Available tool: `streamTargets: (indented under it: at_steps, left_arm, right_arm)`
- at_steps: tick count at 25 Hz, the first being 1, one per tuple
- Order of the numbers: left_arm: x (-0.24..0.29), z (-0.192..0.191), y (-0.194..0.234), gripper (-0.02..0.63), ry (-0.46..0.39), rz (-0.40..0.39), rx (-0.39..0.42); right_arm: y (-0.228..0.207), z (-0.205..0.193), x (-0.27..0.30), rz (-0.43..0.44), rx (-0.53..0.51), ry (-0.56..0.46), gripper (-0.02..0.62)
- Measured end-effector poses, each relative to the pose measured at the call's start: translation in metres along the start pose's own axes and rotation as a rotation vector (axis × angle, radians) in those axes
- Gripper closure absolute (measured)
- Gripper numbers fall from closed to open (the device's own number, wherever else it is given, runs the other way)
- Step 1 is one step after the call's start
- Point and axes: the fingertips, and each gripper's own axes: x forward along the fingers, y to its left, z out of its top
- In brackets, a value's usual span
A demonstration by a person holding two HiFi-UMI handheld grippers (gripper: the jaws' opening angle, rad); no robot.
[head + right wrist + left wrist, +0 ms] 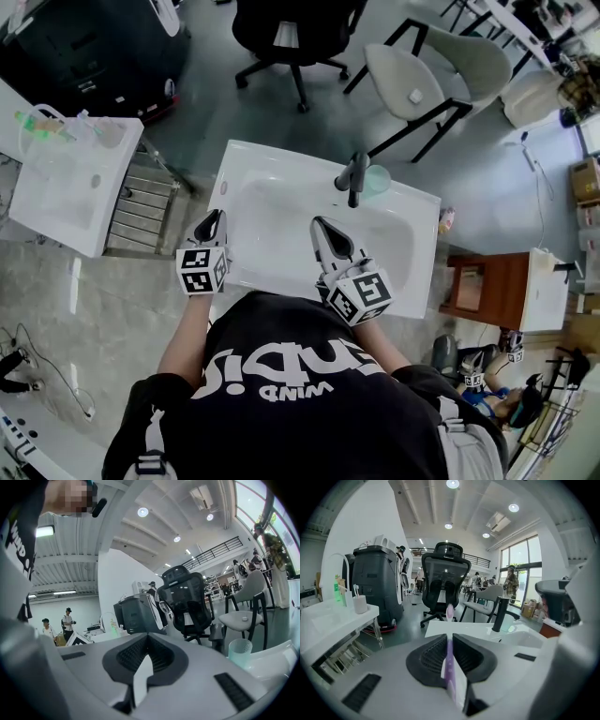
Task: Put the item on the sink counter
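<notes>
A purple toothbrush (449, 620) stands between the jaws of my left gripper (450, 641), which is shut on its handle; the brush head pokes out past the tips. In the head view the left gripper (217, 218) hovers over the left part of the white sink counter (246, 159). The toothbrush does not show there. My right gripper (319, 226) is over the basin's near side, and its jaws (147, 637) are shut with nothing in them. A black faucet (353, 177) stands at the counter's far edge.
A pale green cup (377, 179) stands beside the faucet. A second white sink (66, 183) with a toothbrush cup (359, 603) is to the left. A black office chair (295, 33) and white chairs (441, 66) stand beyond the counter. A wooden cabinet (487, 289) is at right.
</notes>
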Motion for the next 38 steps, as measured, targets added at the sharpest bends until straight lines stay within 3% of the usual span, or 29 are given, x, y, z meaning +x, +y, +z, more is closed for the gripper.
streamTargets:
  at_steps: [20,38]
  left_arm:
    - [0.039,-0.052,0.016,0.554,0.176,-0.002,0.002]
    - [0.056,-0.073,0.027,0.552,0.255,0.013,-0.017]
  right_arm:
    - [-0.003,-0.005,-0.001,-0.03,0.012,0.003,0.578]
    - [-0.008,-0.008,0.0,-0.041,0.019,0.015,0.578]
